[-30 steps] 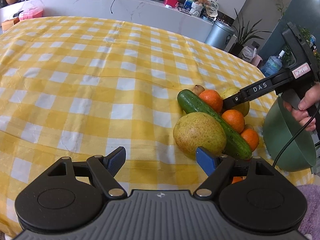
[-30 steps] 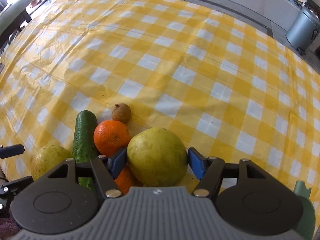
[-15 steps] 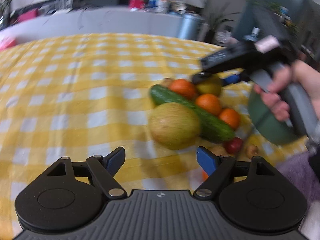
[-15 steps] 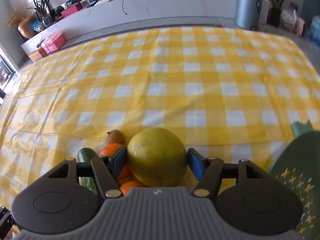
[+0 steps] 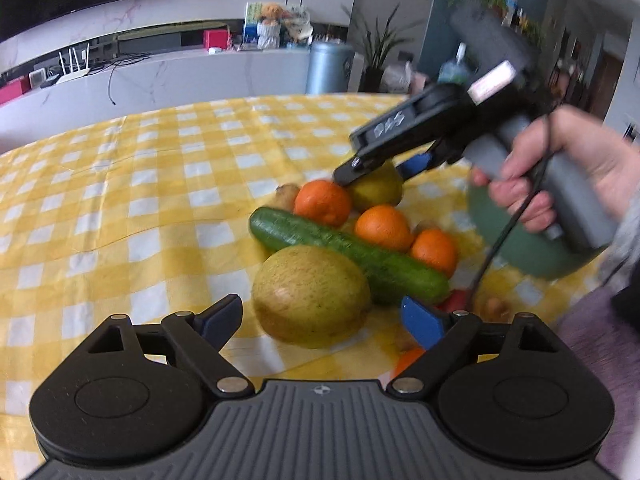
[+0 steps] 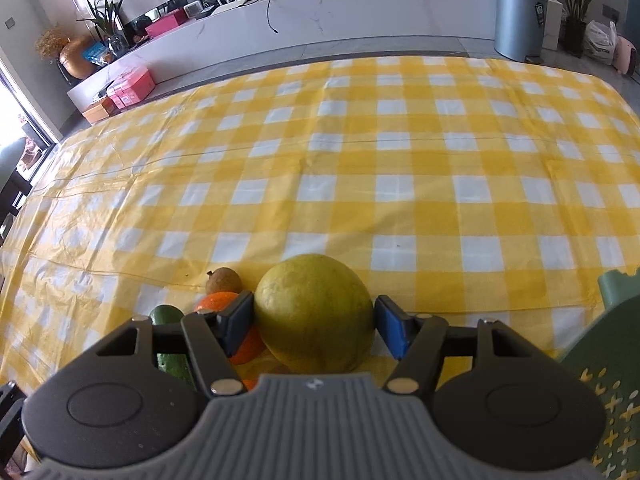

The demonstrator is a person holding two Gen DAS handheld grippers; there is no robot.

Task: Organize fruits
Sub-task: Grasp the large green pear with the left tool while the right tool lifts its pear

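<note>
A pile of fruit lies on the yellow checked tablecloth [image 5: 160,208]. In the left wrist view a large yellow-green pear [image 5: 310,296] sits just ahead of my left gripper [image 5: 320,318], which is open, its blue pads clear of the pear on both sides. Behind it lie a cucumber [image 5: 348,256] and three oranges [image 5: 322,202] [image 5: 382,226] [image 5: 434,250]. My right gripper [image 6: 314,324] is shut on a second yellow pear [image 6: 314,312], which also shows as the held pear [image 5: 378,190] at the back of the pile.
A green bowl [image 6: 600,380] with yellow cross marks stands at the right, partly behind the hand [image 5: 560,176] holding the right gripper. A small brown fruit [image 6: 224,280] and a red fruit [image 5: 456,300] lie by the pile. Wide tablecloth stretches beyond.
Both grippers have rolled, so the room now stands level in each view. The left gripper has come closer to the large pear. The right gripper has kept its pear between the pads.
</note>
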